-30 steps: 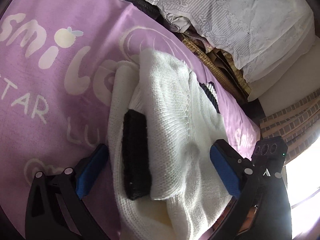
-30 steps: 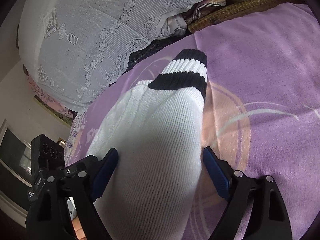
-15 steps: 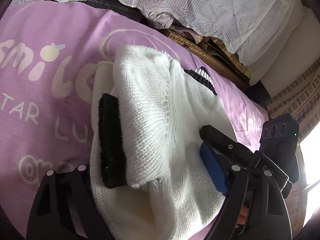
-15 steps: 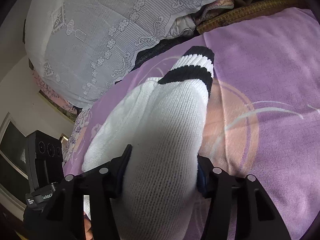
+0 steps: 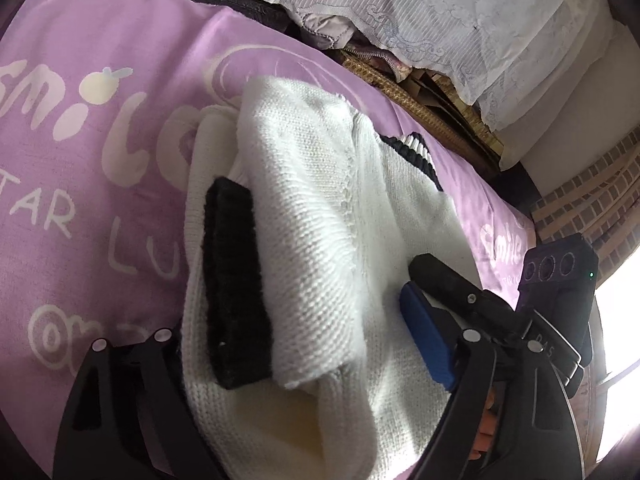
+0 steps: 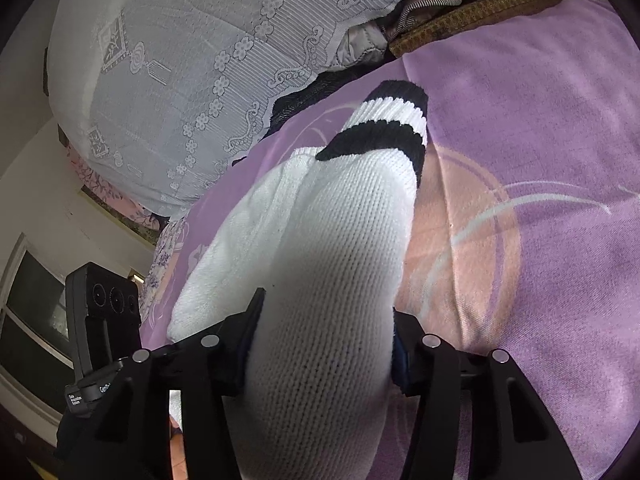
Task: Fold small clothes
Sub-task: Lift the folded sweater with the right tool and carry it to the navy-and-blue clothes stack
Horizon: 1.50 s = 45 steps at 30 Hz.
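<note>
Purple bedspread covers the bed, printed with pale lettering (partly readable: "smile", "TAR", "LU") and swirl motifs. White lace cover draped over bulky bedding along the far edge. Woven gold-brown mat edge between lace and bedspread. Brick-patterned wall at right; bright window below it.
</note>
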{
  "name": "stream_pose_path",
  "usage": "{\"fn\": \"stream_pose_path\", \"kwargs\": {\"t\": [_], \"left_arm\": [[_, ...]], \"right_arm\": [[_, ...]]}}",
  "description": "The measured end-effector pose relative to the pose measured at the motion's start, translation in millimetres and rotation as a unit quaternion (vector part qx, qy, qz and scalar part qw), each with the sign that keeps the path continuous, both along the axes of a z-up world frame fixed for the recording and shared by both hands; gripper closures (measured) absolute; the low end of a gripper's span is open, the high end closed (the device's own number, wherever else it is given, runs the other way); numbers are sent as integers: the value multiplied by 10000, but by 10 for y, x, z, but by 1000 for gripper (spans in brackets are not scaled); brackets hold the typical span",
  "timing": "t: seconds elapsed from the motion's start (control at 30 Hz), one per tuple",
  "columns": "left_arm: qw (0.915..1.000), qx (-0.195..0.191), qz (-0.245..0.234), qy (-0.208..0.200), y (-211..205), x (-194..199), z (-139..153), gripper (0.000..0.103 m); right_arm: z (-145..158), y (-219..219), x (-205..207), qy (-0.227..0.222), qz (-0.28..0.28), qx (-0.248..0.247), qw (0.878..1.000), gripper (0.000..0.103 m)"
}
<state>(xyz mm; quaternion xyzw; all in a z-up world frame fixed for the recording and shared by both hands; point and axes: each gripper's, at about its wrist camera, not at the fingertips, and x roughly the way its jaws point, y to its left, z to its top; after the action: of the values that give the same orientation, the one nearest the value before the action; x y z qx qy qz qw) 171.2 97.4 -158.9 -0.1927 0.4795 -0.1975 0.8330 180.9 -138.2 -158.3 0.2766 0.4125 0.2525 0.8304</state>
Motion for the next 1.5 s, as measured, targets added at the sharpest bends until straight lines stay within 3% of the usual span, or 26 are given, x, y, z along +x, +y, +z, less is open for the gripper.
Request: {"fn": "stream_pose_path", "kwargs": {"t": [0.23, 0.37, 0.8, 1.1, 1.27, 1.5], "left_arm": [[9987, 141, 4, -489, -21, -148, 148, 47], [9985, -84, 72, -545, 78, -285, 203, 56], [9953, 174, 832, -470, 520, -1620, 485, 57], [9888, 538, 1218, -679, 870, -2448, 956, 57], [9801, 730, 1538, -1022, 1139, -2799, 1402, 57], [9595, 1080, 2120, -1508, 1594, -3336, 2057, 57]], "right_arm": [[81, 48, -74, -255, -23, -137, 9996, 51], [133, 60, -146, -329, 4, -80, 9994, 52], [335, 647, -1118, -375, 1027, 115, 9939, 53], [597, 1038, -1748, -275, 1607, 620, 9847, 53], [985, 1353, -1958, -484, 1889, 884, 9768, 53], [1695, 1951, -2143, -935, 2524, 1082, 9570, 53]]}}
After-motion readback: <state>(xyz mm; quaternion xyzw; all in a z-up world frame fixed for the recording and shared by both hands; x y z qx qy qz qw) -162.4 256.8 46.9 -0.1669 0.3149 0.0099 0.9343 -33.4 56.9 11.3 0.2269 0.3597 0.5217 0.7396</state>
